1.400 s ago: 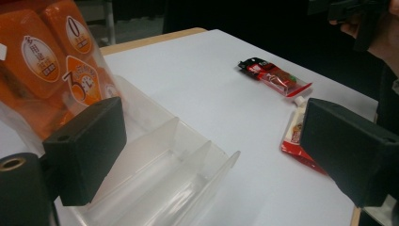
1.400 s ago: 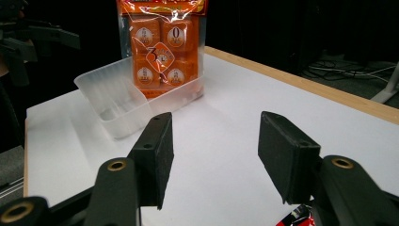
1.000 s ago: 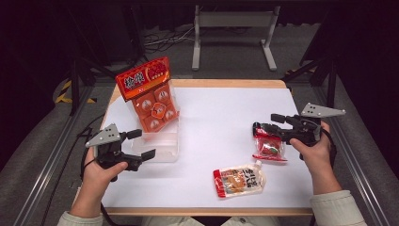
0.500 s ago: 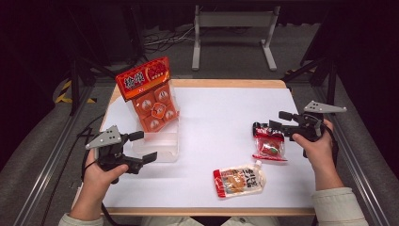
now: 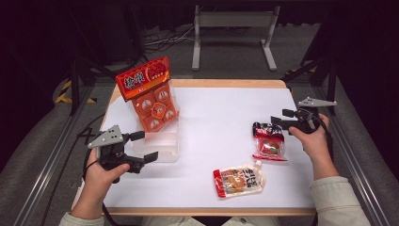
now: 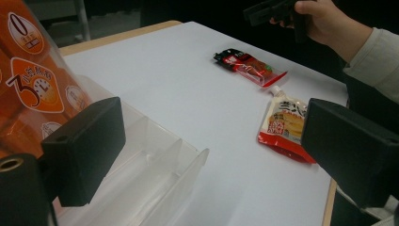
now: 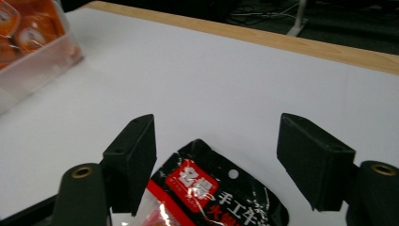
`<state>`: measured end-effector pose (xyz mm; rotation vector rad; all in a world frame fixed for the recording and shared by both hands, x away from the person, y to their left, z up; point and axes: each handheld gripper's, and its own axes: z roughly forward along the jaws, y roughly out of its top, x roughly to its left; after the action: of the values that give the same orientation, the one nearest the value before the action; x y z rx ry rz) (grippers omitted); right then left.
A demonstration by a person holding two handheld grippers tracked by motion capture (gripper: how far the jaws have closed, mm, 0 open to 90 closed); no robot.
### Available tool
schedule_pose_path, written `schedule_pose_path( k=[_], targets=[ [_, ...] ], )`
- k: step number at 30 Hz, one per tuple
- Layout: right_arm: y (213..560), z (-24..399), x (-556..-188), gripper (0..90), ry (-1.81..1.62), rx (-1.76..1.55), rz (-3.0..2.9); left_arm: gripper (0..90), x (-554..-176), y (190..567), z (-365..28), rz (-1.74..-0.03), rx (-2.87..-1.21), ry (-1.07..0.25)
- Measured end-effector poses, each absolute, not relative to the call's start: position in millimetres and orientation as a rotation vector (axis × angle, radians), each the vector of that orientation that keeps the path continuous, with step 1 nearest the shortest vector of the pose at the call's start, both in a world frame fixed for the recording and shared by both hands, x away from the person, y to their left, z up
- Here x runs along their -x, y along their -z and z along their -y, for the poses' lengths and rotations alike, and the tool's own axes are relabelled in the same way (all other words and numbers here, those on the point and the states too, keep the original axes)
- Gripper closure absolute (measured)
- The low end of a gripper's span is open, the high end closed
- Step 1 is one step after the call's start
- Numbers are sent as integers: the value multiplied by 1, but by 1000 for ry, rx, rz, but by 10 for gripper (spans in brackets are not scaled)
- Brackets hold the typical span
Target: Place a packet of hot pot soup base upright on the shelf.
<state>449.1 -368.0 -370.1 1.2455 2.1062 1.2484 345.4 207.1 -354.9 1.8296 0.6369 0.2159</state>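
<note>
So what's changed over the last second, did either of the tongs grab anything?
No grab. The right tongs eased slightly back toward the table's right edge and stay open over the black top of the red snack packet. The left tongs, also open, the clear bin with its orange pack and the sauce pouch stayed put.

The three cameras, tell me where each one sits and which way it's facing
High view: above the person's side, looking forward and down on the white table; both forearms and grippers enter from below.
Left gripper view: rides the left gripper, looking across the clear bin toward the person's other hand; own black jaws apart.
Right gripper view: rides the right gripper, looking over the black-and-red packet; own jaws apart.
Shared: that packet and the orange package.
</note>
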Motion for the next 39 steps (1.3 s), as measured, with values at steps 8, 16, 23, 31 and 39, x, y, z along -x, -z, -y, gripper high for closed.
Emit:
schedule_pose_path(
  k=[8,16,23,31,39],
  targets=[
    [387,372,-456,298,-1234,-1261,-2114,78,-346,356,-209,-638,-1824,-217],
    [406,380,-460,272,-1227,-1331,-2119,78,-346,357,-209,-636,-1826,-218],
    [418,383,-465,251,-1181,-1377,-2132,82,-348,357,-208,-631,-1833,-215],
    [432,374,-472,229,-1091,-1409,-2199,82,-348,358,-208,-634,-1832,-217],
    [437,373,-473,202,-1063,-1416,-2218,82,-348,359,-208,-644,-1831,-212]
  ],
)
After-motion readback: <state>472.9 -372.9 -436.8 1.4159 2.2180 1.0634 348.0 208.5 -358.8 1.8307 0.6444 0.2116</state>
